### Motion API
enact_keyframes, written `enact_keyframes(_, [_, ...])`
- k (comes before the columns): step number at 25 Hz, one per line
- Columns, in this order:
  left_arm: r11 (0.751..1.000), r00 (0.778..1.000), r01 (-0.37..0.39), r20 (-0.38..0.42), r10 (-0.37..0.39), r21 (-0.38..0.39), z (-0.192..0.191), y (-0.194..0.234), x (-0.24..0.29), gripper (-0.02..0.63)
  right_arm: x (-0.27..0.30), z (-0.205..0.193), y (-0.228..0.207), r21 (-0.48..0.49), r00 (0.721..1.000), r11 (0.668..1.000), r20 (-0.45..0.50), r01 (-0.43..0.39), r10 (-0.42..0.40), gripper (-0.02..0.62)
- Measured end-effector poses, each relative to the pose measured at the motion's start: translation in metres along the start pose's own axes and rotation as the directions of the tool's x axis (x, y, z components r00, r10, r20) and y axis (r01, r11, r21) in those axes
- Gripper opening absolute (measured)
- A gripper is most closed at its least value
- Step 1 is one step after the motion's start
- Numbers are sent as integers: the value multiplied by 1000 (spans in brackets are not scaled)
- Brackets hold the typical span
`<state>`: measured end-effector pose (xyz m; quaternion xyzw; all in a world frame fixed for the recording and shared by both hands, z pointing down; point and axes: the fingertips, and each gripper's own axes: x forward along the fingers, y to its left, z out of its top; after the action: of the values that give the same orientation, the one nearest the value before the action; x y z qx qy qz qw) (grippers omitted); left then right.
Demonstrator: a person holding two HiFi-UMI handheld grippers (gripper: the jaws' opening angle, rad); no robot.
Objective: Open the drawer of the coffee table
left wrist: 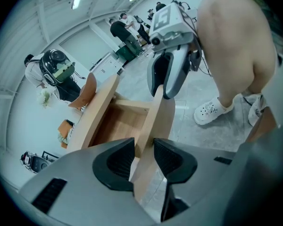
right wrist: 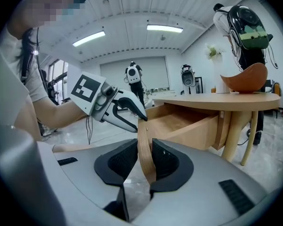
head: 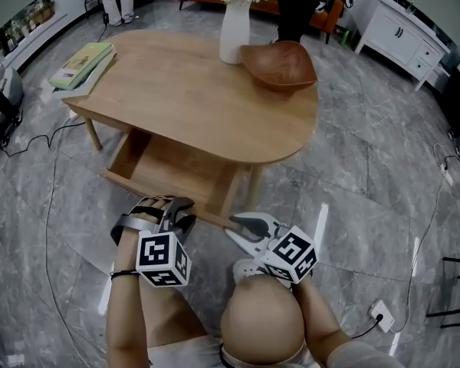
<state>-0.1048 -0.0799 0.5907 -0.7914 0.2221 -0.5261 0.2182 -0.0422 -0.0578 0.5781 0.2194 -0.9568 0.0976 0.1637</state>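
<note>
Smoothly rounded, pale wooden coffee table [head: 184, 98]; its boxy drawer [head: 176, 169] stands open.

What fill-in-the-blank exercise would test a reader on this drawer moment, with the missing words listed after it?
The coffee table has its drawer standing ___, not closed. The left gripper and right gripper both clamp the drawer by its ___ panel. On the tabletop, the white vase stands beside a wooden ___.
Missing words: open; front; bowl.
</note>
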Motion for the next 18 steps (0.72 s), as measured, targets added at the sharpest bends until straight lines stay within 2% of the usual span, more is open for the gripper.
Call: enact_keyframes(18, [1000, 1000, 15, 18, -14, -21, -7, -18, -11, 132, 1, -8, 20, 60, 996, 995, -19, -82, 83, 100])
